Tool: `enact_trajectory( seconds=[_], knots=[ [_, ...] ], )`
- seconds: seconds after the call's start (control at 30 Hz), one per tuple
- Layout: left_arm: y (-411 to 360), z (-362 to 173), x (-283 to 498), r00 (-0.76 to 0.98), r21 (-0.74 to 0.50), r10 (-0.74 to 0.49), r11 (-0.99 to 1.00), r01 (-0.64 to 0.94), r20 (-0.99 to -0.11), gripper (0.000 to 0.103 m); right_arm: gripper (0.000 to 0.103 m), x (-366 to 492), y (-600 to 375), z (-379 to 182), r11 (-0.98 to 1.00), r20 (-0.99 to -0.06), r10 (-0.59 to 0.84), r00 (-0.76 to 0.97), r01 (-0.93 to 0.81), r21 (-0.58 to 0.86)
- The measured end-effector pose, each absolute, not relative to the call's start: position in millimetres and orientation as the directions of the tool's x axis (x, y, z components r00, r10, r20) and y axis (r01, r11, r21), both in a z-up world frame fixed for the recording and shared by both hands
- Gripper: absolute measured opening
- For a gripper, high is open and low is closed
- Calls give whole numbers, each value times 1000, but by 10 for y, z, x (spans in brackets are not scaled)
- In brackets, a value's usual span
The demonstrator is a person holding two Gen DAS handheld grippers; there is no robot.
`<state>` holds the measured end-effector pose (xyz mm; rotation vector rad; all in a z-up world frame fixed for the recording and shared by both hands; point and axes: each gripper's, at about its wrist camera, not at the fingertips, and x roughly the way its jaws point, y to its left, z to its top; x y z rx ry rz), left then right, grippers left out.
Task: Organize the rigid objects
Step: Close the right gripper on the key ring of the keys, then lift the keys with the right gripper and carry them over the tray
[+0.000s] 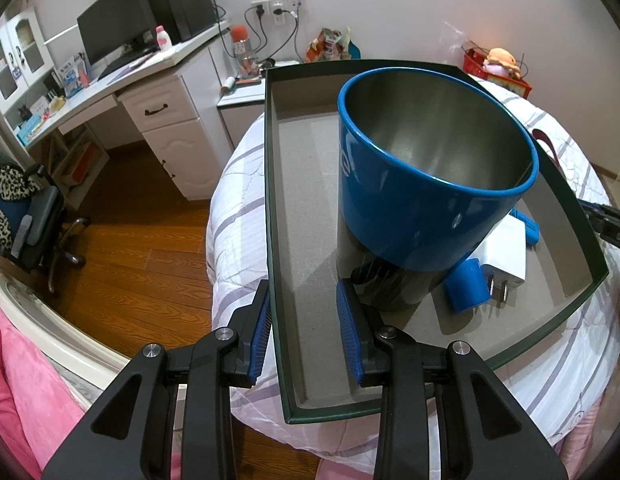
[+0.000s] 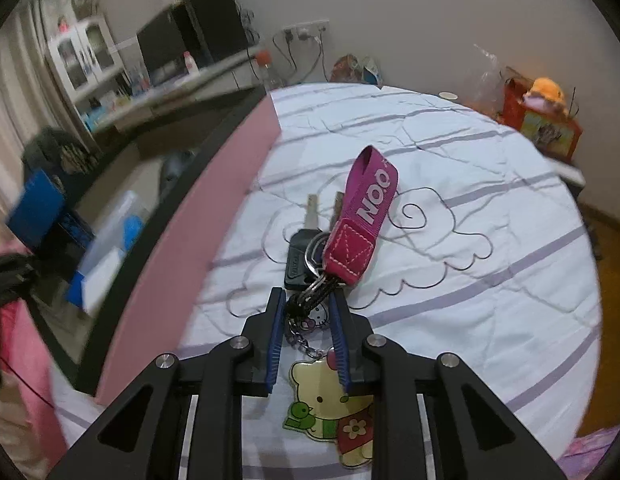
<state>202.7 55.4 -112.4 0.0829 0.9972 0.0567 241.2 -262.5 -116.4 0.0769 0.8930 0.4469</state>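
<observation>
Tray (image 1: 310,400) wall stands between the pads of the left gripper (image 1: 306,336), which look pressed on it; it is stiff and light.

On the quilt (image 2: 450,280), the right gripper (image 2: 306,308) pinches the key bunch (image 2: 310,256) at its rings, a loose, dangling load.

Cup (image 1: 422,200) blue outside, bare steel inside. Box (image 1: 306,240) dark green walls, grey liner. Small cap (image 1: 467,286) blue, charger (image 1: 506,252) white. Bedspread (image 2: 450,280) white with lavender stripes and dark stitched swirls. Key strap (image 2: 362,224) magenta, white lettering; cartoon charm (image 2: 330,412) pale yellow, green and red. Gripper pads (image 1: 350,336) blue
</observation>
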Motion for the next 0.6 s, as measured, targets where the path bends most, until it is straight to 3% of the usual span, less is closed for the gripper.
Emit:
enact_trajectory(
  seconds=[0.07,0.37,0.6],
  knots=[
    [555,-1123,2028,541,96,86,995,-10,-836,31,22,2413,-2634,-1171,901,-731,420,538,-341,266],
    [557,-1120,2024,541,96,86,995,-10,-837,31,22,2401,-2304,-1182,933,-795,251,551,-356,48],
    [559,-1126,2026,541,96,86,995,-9,-837,31,22,2331,-2361,-1164,935,-773,272,572,-349,71]
  ],
)
